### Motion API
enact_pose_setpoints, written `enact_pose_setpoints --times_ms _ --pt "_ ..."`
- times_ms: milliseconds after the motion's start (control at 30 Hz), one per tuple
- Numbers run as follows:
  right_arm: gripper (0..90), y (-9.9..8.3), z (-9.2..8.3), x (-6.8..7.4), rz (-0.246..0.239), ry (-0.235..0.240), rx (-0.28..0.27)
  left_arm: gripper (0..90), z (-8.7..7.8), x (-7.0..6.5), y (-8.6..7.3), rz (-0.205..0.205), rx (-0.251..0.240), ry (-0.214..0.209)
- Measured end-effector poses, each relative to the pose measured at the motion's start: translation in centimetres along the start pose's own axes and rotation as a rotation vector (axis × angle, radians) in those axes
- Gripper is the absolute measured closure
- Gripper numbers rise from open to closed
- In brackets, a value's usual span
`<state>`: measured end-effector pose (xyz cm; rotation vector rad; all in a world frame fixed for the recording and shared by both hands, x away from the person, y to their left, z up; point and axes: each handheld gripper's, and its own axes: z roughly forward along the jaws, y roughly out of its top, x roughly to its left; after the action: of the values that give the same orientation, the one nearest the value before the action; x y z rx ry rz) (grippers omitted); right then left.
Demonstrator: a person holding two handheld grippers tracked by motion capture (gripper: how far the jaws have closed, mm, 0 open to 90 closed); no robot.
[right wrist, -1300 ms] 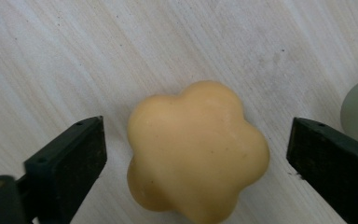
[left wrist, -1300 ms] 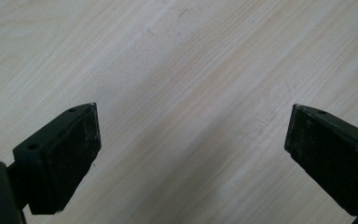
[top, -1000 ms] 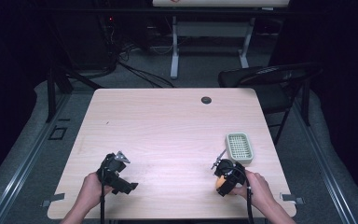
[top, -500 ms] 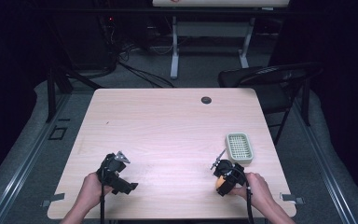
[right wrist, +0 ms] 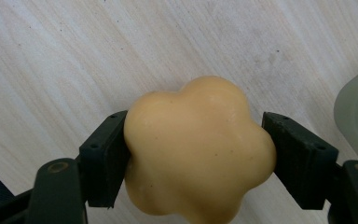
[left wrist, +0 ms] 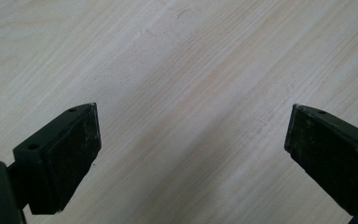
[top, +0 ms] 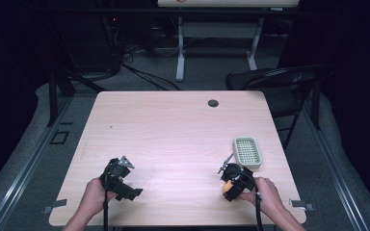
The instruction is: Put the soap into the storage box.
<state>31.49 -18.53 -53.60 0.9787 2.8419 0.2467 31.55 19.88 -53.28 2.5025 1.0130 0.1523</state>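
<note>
A pale orange, flower-shaped soap (right wrist: 198, 149) sits between the jaws of my right gripper (right wrist: 196, 161), which is shut on it just above the wooden table (top: 173, 134). From above, that right gripper (top: 232, 183) is near the table's front right, with a bit of the orange soap (top: 226, 186) showing under it. A pale green soap dish (top: 247, 152) with a slotted top lies just beyond it, and its edge (right wrist: 356, 121) shows at the right. My left gripper (top: 120, 179) rests at the front left. Its jaws (left wrist: 189, 140) stand wide apart over bare wood.
A small black round grommet (top: 213, 103) sits near the table's far edge. A dark folding chair (top: 279, 82) stands beyond the far right corner. A white desk frame (top: 217, 43) and cables lie on the floor behind.
</note>
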Motion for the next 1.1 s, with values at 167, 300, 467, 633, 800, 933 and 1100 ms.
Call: enact_pose_setpoints --times_ms 167,300,467,633,800,933,1100 --pt "26.6 -0.1 -0.4 -0.2 0.001 -0.008 -0.007 3.7 0.0 0.0 0.0 0.0 0.001 -0.001" --pt "26.6 -0.2 -0.5 -0.3 0.0 -0.014 -0.004 3.7 0.1 0.0 0.0 0.0 0.001 -0.001" --pt "26.6 -0.3 -0.6 -0.5 -0.001 -0.022 -0.001 3.8 0.0 0.0 0.0 0.0 0.001 -0.002" --pt "26.6 -0.6 -0.9 -0.7 0.01 -0.028 -0.004 3.8 0.0 0.0 0.0 0.002 -0.001 -0.002" --pt "26.6 -0.7 -1.2 -1.0 0.018 -0.035 -0.006 3.8 0.1 0.0 0.0 0.003 0.0 -0.001" --pt "26.6 -0.8 -1.4 -1.2 0.024 -0.034 -0.013 3.8 0.1 -0.1 0.0 0.003 0.0 -0.001" --pt "26.6 -1.0 -1.7 -1.6 0.031 -0.04 -0.014 3.8 0.1 -0.1 0.0 0.005 0.001 0.0"
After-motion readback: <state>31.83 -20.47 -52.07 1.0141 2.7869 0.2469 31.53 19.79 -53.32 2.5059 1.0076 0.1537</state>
